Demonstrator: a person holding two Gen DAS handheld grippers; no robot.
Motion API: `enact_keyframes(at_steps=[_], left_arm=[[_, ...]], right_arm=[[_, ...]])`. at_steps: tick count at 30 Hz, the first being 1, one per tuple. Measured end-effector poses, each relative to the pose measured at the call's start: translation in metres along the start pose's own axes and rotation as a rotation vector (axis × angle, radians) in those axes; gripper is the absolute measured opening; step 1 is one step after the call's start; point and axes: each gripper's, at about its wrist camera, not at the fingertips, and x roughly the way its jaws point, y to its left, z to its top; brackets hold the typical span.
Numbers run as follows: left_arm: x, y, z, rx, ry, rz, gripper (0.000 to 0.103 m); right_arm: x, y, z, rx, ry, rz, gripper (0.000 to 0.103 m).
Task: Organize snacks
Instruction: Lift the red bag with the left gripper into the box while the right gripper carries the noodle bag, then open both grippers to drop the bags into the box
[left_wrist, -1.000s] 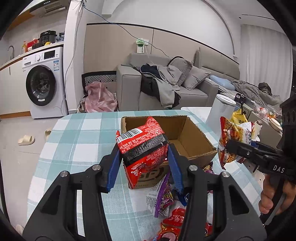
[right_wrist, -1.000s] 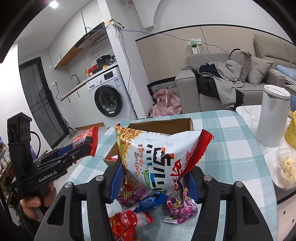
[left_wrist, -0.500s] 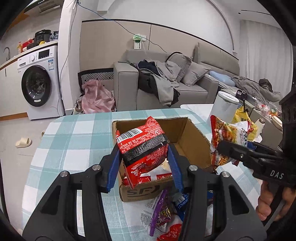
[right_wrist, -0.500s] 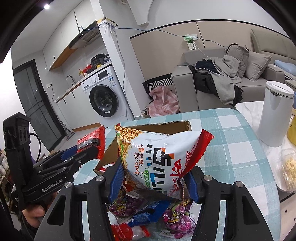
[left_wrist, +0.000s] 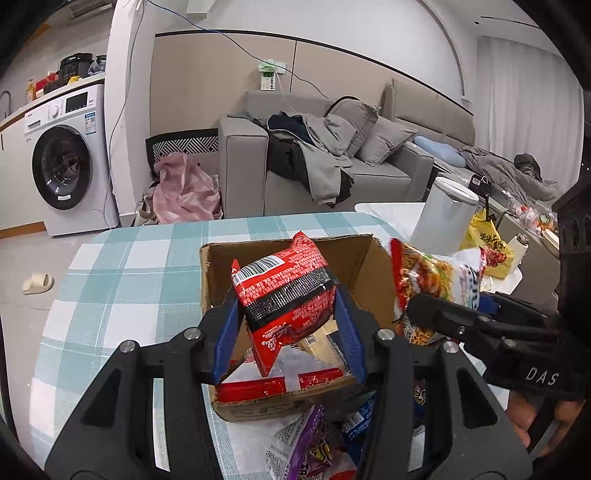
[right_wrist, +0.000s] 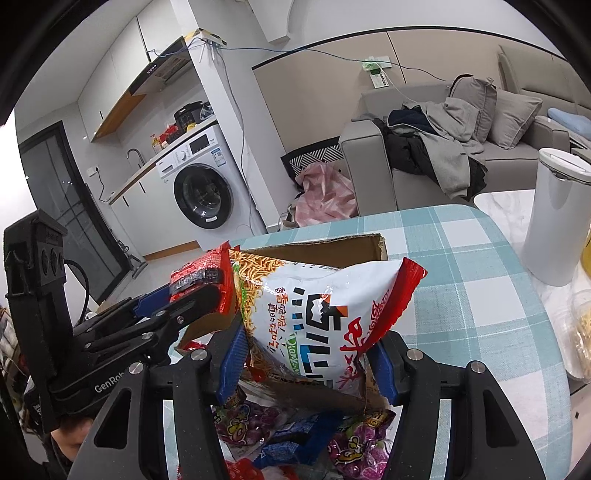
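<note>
Above the open brown cardboard box (left_wrist: 369, 266), the left hand-held gripper (left_wrist: 286, 328) clamps its blue pads narrowly on a crinkly red and black foil snack packet (left_wrist: 284, 291), which hangs tilted over the box's inside. Beside it on the right, the right hand-held gripper (right_wrist: 306, 360) grips, at a middling width, a puffy white plastic noodle-snack bag with red sealed ends (right_wrist: 325, 314); that bag is held over the box's near right corner. Flat red packets (left_wrist: 255, 391) already lie on the box floor against its near wall. The box's rim is rough and torn at one corner. In front of the box, glossy purple sweet bags (right_wrist: 243, 424) and a blue wrapper (right_wrist: 291, 443) lie loosely heaped on the table (left_wrist: 122, 280), which is covered with a teal and white checked cloth. A tall white cylindrical bin (right_wrist: 557, 218) stands just off the table's right edge. Behind are a grey fabric sofa (left_wrist: 373, 173) piled with clothes, a pink plastic bag (left_wrist: 184, 192) on the floor, and a white front-loading washing machine (left_wrist: 62, 166).
</note>
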Motion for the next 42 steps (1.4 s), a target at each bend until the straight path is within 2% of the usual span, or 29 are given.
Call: enact_keyframes(at_steps=[9,17,20,22,25,27,28,30,42], left_arm=[[0.023,-0.007,-0.006,0.043,0.017,0.057,0.047],[0.040,-0.003,-0.007,0.030,0.059,0.054,0.047],[0.038,0.005,-0.007,0.003,0.059,0.037,0.047],[0.035,0.011,-0.007,-0.012,0.060,0.017,0.054],[0.024,0.016,-0.008,-0.022,0.055,0.021,0.080],[0.015,0.016,-0.010,-0.016,0.043,0.023,0.084],[0.010,0.017,-0.011,-0.012,0.038,0.018,0.087],[0.000,0.018,-0.015,-0.007,0.036,0.022,0.100],[-0.065,0.023,-0.050,-0.011,0.013,0.048,0.102]], right_arm=[[0.022,-0.005,0.005,0.010,0.022,-0.014,0.059],[0.034,-0.009,0.006,0.026,0.042,-0.029,0.060],[0.033,-0.006,0.007,0.008,0.035,-0.018,0.064],[0.027,-0.003,0.007,-0.009,0.018,-0.013,0.075],[0.017,-0.002,0.005,-0.034,-0.005,-0.045,0.087],[0.013,-0.004,0.004,-0.031,0.000,-0.053,0.097],[0.010,-0.006,0.002,-0.025,0.005,-0.055,0.099],[0.005,-0.008,-0.002,-0.022,0.008,-0.051,0.102],[-0.029,-0.007,-0.039,-0.113,0.022,-0.106,0.103]])
